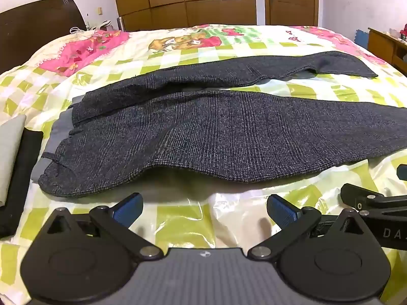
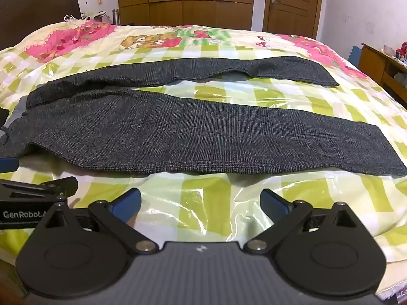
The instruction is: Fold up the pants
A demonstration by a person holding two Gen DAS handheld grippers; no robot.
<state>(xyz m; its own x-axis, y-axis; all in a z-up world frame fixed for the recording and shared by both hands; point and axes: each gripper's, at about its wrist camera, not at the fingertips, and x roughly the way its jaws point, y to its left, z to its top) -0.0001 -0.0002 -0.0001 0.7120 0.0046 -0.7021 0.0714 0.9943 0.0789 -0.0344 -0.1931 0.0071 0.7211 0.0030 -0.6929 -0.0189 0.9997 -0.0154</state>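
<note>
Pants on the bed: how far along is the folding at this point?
Done: the pants are laid out flat on the bed cover, waistband to the left, legs spread apart and running right. No fold is visible yet. In hand: nothing; the left gripper and right gripper hover over the cover short of the near leg, jaws wide and empty. Left: every fold, probably starting with one leg onto the other.

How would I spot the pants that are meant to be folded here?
Start at the big bed with its green-checked, cartoon-printed cover. The pants lie spread flat across the middle, waistband to the left, two legs running right. They are the only dark grey, woven-check fabric there, unlike the plain folded cloths at the left edge.
</note>
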